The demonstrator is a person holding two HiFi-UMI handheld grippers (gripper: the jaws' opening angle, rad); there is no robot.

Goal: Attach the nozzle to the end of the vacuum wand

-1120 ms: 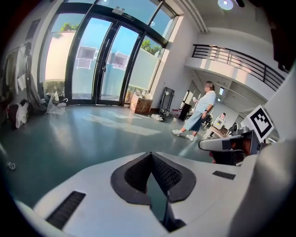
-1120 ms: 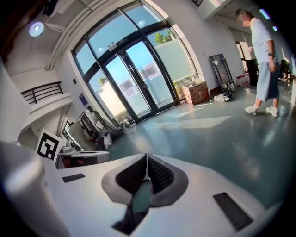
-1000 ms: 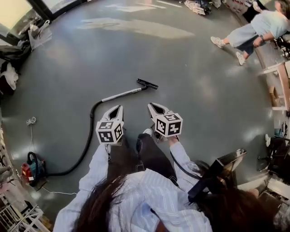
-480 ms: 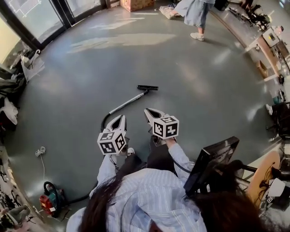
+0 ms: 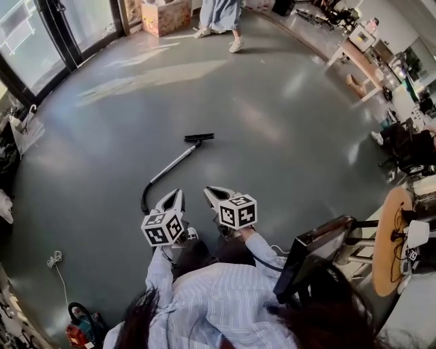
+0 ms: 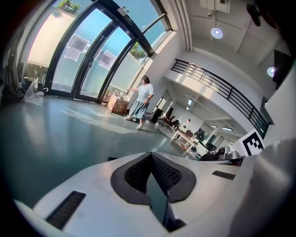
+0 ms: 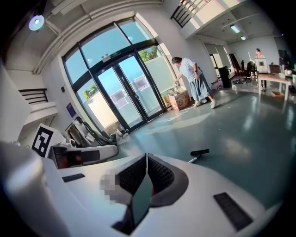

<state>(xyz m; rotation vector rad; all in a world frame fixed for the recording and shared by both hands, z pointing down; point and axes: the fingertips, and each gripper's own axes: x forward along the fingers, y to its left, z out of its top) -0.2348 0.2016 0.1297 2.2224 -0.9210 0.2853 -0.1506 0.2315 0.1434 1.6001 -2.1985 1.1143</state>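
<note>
Black nozzle [image 5: 199, 137] at silver wand [image 5: 172, 164] end

Worn and carried
Pale blue striped shirt [image 5: 204, 300]; left gripper [image 5: 178, 194] and right gripper [image 5: 209, 190] were white, with black-and-white marker cubes [image 5: 162, 228].

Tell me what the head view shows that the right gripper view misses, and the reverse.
Head view only: the black hose curving off the wand, and the red vacuum canister behind the person.
Right gripper view only: the round ceiling lamp, and a close look along the right claw, shut with nothing in it.
Both: the black flat floor nozzle at the tip of the silver wand on the grey floor, and a person beside a cardboard box.
</note>
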